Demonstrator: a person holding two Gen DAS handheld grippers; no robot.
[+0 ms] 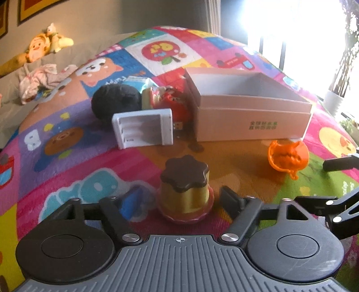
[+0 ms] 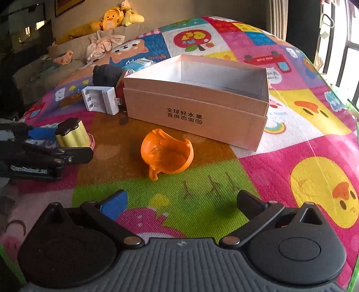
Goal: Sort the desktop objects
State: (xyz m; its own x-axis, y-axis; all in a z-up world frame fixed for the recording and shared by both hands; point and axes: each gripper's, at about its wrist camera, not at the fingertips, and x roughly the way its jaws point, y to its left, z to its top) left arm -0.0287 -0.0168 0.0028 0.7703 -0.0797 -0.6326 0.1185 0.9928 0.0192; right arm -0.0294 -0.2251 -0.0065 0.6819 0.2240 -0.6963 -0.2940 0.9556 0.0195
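Two claws worked over a bright patchwork cartoon play mat [image 2: 291, 139] as the sorting had barely begun. From the left, a black rounded lump [image 1: 115, 101], a white plastic battery charger [image 1: 143, 129] and a red toy figure [image 1: 177, 102] lay clustered just beside the pale cardboard box [image 2: 202, 116], which stood open and, as far as its visible interior showed, empty. Nearer the camera, the left claw [image 1: 181, 201] flanked a yellow pudding-shaped toy with a brown scalloped top [image 1: 185, 192], its jaws half-closed around it; whether the pads pressed could not be told. To the right, an orange plastic cup-like toy [image 2: 167, 155] lay on its side in front of the box, apart from the wide-open, empty right claw [image 2: 181, 204] behind it. Every piece seemingly remained to be boxed. Beyond the mat, a sofa held crumpled cloth and a yellow plush toy [image 2: 112, 19]; strong daylight flooded windows at right.
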